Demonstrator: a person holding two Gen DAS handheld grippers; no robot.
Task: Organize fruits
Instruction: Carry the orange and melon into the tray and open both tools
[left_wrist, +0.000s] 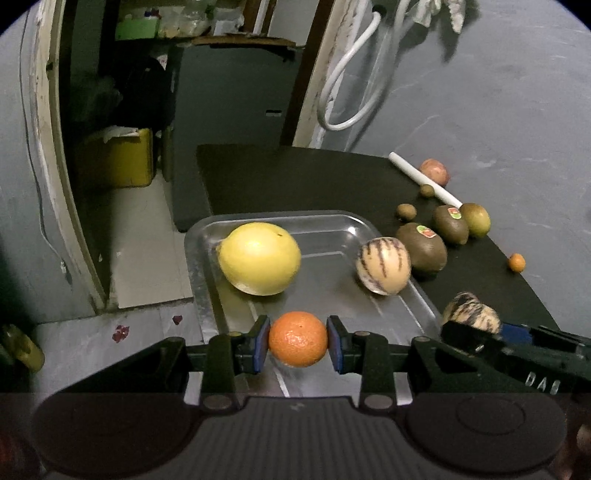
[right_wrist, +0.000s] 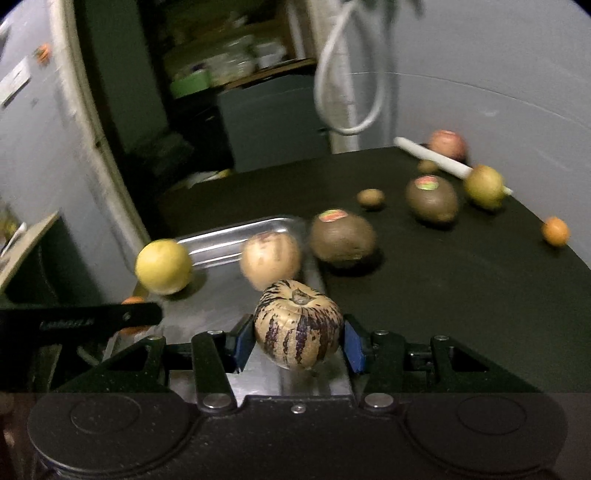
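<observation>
- The left gripper (left_wrist: 298, 339) is clamped on an orange mandarin (left_wrist: 297, 338), blue pads pressed to both sides, above the near part of the metal tray (left_wrist: 207, 280)
- The right gripper (right_wrist: 297, 339) is clamped on a striped pepino melon (right_wrist: 297, 325) (stem end up), over the tray's near right corner; the left wrist view shows that same melon and the gripper's black frame at its lower right
- In the tray lie a large yellow citrus (left_wrist: 259, 257) at the left and a second striped melon (left_wrist: 383, 265) against the right rim
- Just outside that rim a stickered kiwi (left_wrist: 422, 245) crowds the tray; beyond it sit another kiwi (left_wrist: 450, 223), a yellow-green fruit (left_wrist: 475, 219), two small brown fruits, a pinkish fruit (left_wrist: 435, 171) and a white stick (left_wrist: 424, 179); a tiny orange fruit (left_wrist: 516, 262) sits well apart on the black mat (left_wrist: 295, 181)
- The right wrist view is blurred; only there does the left gripper's black arm (right_wrist: 81, 321) cross the lower left, with the mandarin peeking behind it
</observation>
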